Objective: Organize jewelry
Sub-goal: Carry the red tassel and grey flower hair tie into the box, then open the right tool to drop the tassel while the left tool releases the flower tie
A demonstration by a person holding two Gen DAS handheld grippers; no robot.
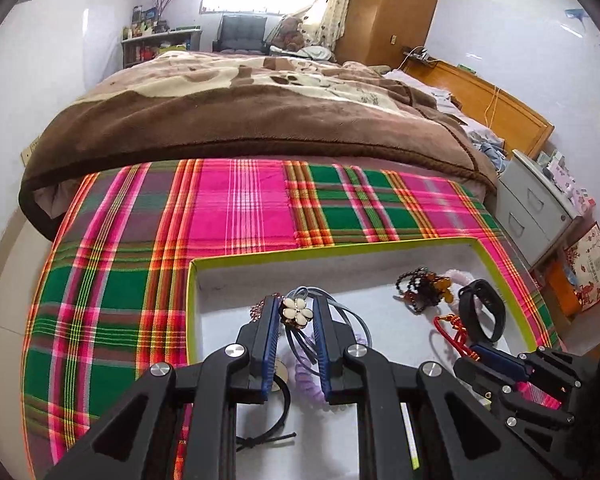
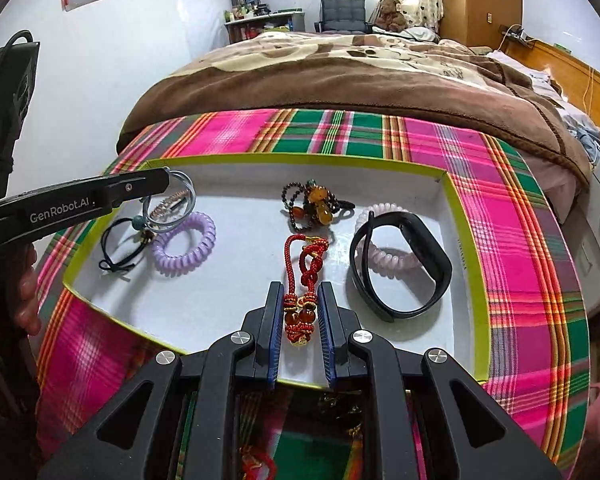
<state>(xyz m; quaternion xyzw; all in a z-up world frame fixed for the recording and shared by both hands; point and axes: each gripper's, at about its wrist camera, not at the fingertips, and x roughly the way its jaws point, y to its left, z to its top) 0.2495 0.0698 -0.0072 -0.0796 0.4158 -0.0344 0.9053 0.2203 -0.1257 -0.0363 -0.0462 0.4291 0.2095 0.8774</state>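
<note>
A shallow white box with a yellow-green rim (image 1: 340, 249) (image 2: 300, 157) lies on a plaid cloth. My left gripper (image 1: 297, 303) is shut on a grey-blue hair tie with a white flower ornament (image 1: 296, 312), low over the box's left part. In the right wrist view the left gripper (image 2: 166, 181) shows with the tie's grey loops (image 2: 180, 204) at its tip. My right gripper (image 2: 301, 289) is shut on a red knotted cord with amber beads (image 2: 300, 314), over the box's near side. The left wrist view has that gripper (image 1: 477, 351) with the red cord (image 1: 446, 324) trailing from it.
In the box lie a black wristband (image 2: 404, 264), a pink spiral tie (image 2: 384, 258), a purple spiral tie (image 2: 184, 242), a dark bead bracelet with amber pieces (image 2: 312, 204) and a black hair tie (image 2: 118, 248). The plaid cloth (image 1: 240, 208) surrounds the box; a brown blanket (image 1: 240, 120) lies behind.
</note>
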